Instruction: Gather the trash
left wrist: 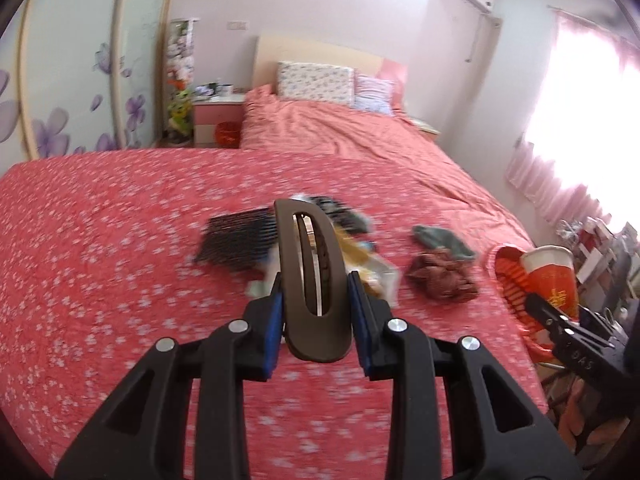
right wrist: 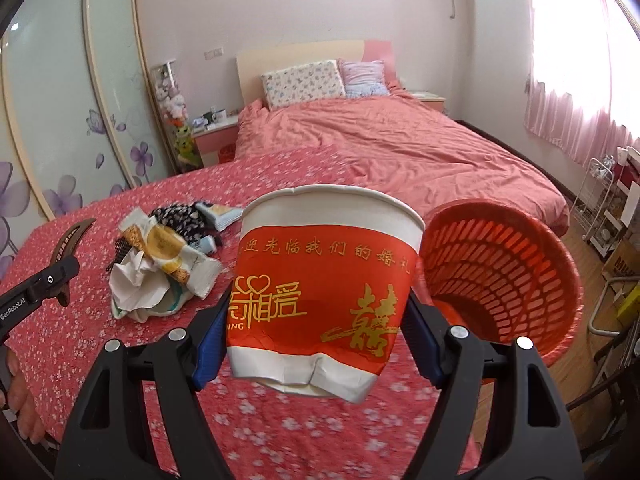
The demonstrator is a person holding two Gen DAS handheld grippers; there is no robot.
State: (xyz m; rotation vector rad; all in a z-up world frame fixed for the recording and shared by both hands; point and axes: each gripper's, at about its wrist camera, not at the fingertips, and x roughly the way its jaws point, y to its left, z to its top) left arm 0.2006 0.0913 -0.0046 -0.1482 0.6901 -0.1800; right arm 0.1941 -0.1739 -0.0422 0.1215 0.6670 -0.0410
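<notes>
While the paper cup [right wrist: 326, 292] is clamped in the right jaws, the orange basket [right wrist: 504, 276] is seen just beside. A brown hair clip [left wrist: 312, 280] is gripped by the left jaws above wrappers [right wrist: 168, 264] strewn on the bed [right wrist: 280, 420].

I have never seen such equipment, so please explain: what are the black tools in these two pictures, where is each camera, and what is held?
No robot here: a person carries two hand-held tools, each with a camera looking along its two fingers. In the left camera's picture, the left gripper pinches a brown hair clip. In the right camera's picture, the right gripper squeezes a red-and-white paper cup, dented at its base. On the red flowered bedspread lie wrappers and crumpled paper. An orange basket stands beside the cup.
</notes>
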